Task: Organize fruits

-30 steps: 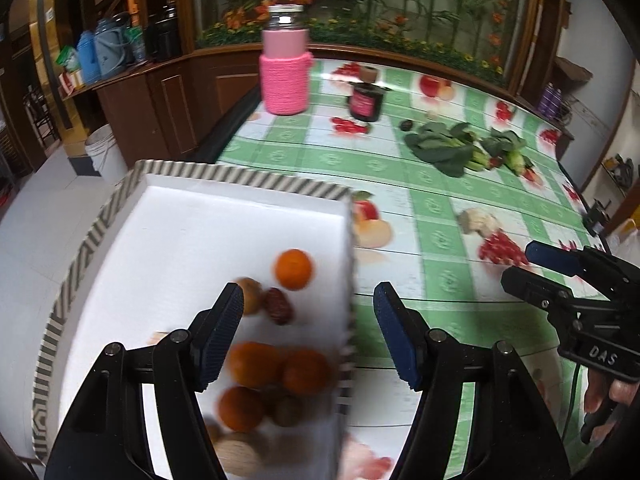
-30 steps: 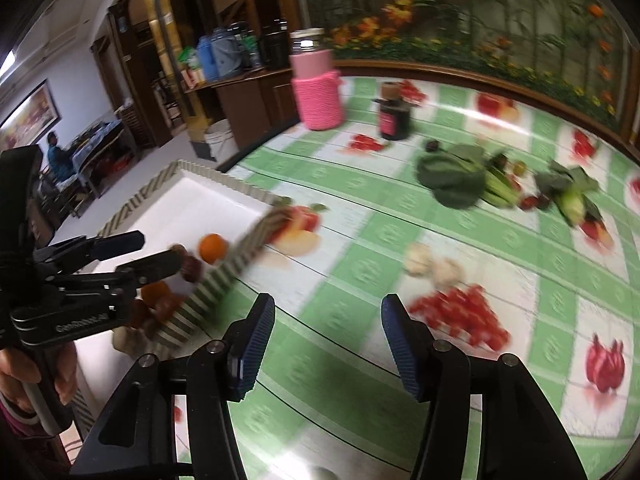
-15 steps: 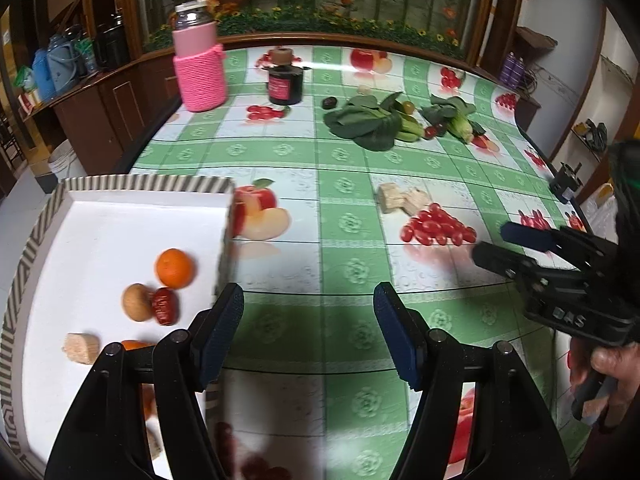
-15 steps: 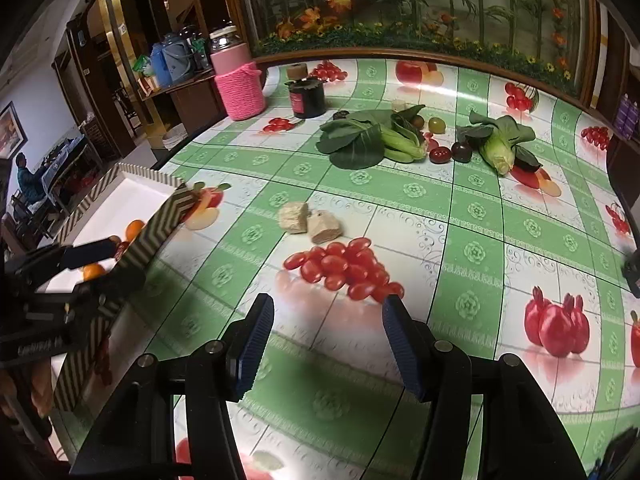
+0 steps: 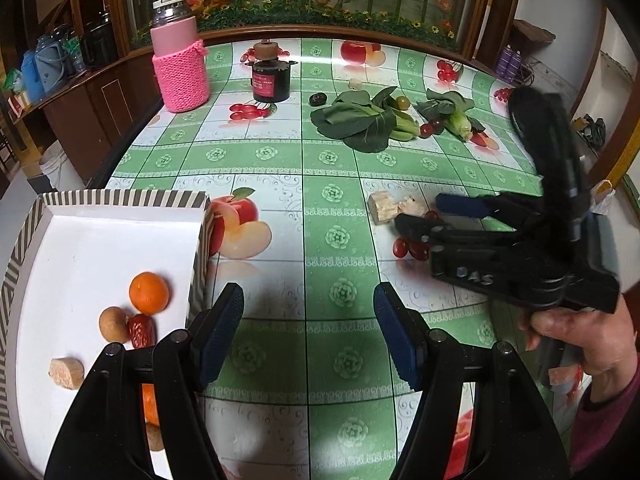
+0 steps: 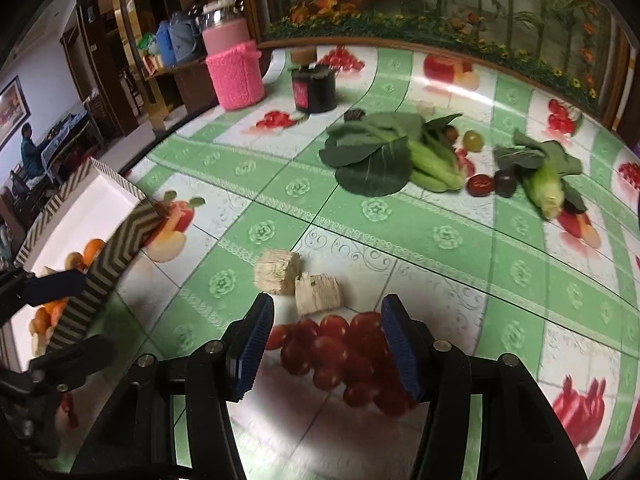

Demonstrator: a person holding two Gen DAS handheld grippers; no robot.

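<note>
Below the right gripper (image 6: 326,346) lay a cluster of glossy red cherry tomatoes (image 6: 340,354), smooth and round, on the slick oilcloth table cover (image 6: 400,216) printed with green squares and fruit; its ribbed blue pads (image 6: 252,350) stood either side of the cluster's near part, apart from it and pressing on nothing, the jaws having just been closing; two pale, fibrous, cut cylinders (image 6: 296,280) lay touching each other just beyond the tomatoes; farther off lay crinkled dark-green leafy vegetables (image 6: 384,156) with a wrinkled red date (image 6: 480,185) and a dark round fruit (image 6: 505,182) beside them; the left gripper (image 5: 308,330) hung unclenched and empty over bare cloth, just right of the white cardboard tray with a striped rim (image 5: 124,199); inside the tray sat a dimpled orange (image 5: 149,293), a smooth tan round fruit (image 5: 114,323) touching a wrinkled dark-red date (image 5: 141,331), and a pale cut cylinder (image 5: 66,373); a pink bottle in a knitted sleeve (image 5: 180,64) and a black jar (image 5: 271,78) stood upright at the far edge.
</note>
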